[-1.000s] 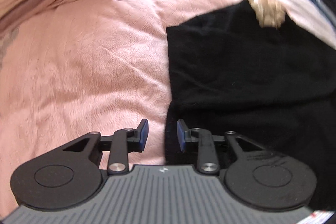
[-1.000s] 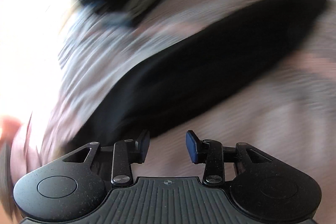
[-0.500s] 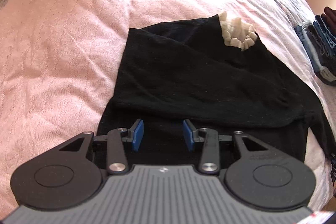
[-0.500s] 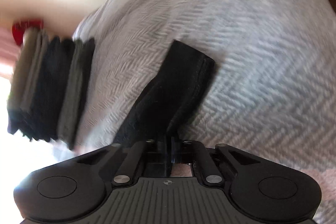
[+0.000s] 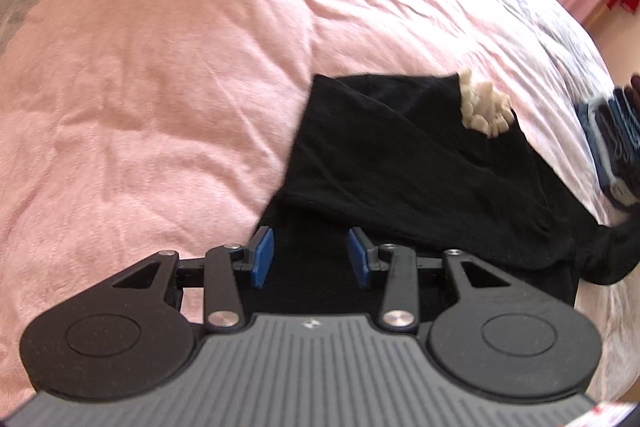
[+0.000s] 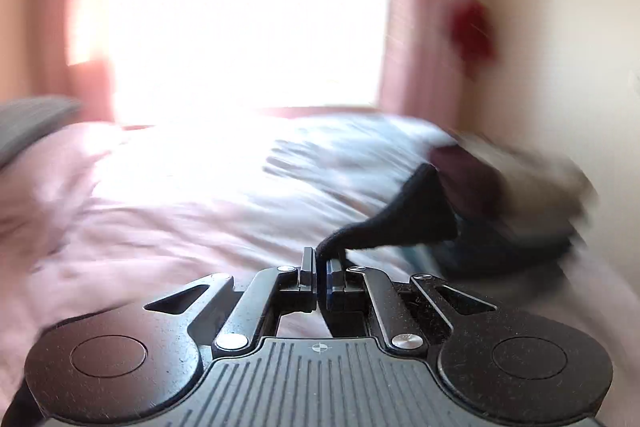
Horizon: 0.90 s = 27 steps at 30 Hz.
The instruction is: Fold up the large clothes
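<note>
The right tool (image 6: 320, 273) has swung up, clenched on the top's (image 5: 400, 163) limp sleeve (image 6: 400, 219); the left tool (image 5: 310, 259), released, hovers over the hem; soft, light; grip edges.

free: pink bedspread (image 5: 140, 115) left | obstacle: clothes stack (image 5: 616, 143) right, blurred

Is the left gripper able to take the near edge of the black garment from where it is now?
Probably yes. The left gripper is open right over the black garment, with cloth showing between its blue pads and nothing in the way.
</note>
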Available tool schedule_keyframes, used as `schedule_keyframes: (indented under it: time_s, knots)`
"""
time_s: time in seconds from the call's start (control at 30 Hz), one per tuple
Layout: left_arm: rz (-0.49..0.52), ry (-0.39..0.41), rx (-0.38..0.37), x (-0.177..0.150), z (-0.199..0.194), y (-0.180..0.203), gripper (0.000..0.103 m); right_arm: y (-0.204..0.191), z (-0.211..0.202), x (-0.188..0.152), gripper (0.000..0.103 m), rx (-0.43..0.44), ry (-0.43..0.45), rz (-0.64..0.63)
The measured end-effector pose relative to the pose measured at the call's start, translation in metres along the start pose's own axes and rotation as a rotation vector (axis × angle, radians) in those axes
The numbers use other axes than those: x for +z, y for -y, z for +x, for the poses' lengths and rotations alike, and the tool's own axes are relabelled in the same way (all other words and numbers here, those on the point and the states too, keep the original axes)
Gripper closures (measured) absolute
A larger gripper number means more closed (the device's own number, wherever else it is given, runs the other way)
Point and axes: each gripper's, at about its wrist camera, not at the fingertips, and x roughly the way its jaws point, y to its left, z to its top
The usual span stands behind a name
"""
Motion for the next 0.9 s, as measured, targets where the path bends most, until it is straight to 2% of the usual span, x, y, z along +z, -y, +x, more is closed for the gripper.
schedule_keyframes:
  time_s: [0.07,0.1,0.13,0.2,0.23,0.37,0.43,0.57,0.67,0.77,0.9]
  knots:
    - [-0.017,0.014,0.001,0.001,-0.005,-0.01,0.067,-0.071,-0.007,-0.005,0.103,0.236,0.023,-0.151]
    - [-0.025,0.018,0.002,0.001,-0.007,-0.016,0.067,-0.104,-0.005,-0.014,0.099,0.31,-0.029,-0.228]
    - [-0.033,0.017,0.001,0.001,-0.007,-0.021,0.067,-0.134,0.001,-0.026,0.082,0.348,-0.113,-0.305]
    - [-0.042,0.005,0.008,-0.001,-0.004,-0.029,0.067,-0.169,0.014,-0.063,0.049,0.348,-0.235,-0.412]
    - [-0.047,-0.001,0.012,-0.003,-0.002,-0.033,0.067,-0.176,0.02,-0.082,0.049,0.338,-0.285,-0.444]
    - [-0.043,-0.028,-0.007,-0.01,0.009,-0.041,0.067,-0.14,0.038,-0.132,0.049,0.27,-0.441,-0.422]
    - [-0.037,-0.04,-0.014,-0.011,0.017,-0.04,0.067,-0.102,0.04,-0.14,0.049,0.198,-0.485,-0.411]
    - [-0.034,-0.063,-0.055,-0.003,0.037,-0.029,0.067,-0.05,0.041,-0.153,0.05,0.071,-0.543,-0.404]
    - [-0.01,-0.064,-0.073,0.007,0.054,-0.016,0.067,-0.017,0.038,-0.161,0.05,0.0,-0.564,-0.398]
    - [0.009,-0.065,-0.077,0.017,0.07,-0.005,0.067,0.001,0.045,-0.165,0.05,-0.026,-0.536,-0.412]
    - [0.034,-0.074,-0.058,0.024,0.086,0.004,0.067,0.01,0.054,-0.172,0.065,-0.032,-0.513,-0.465]
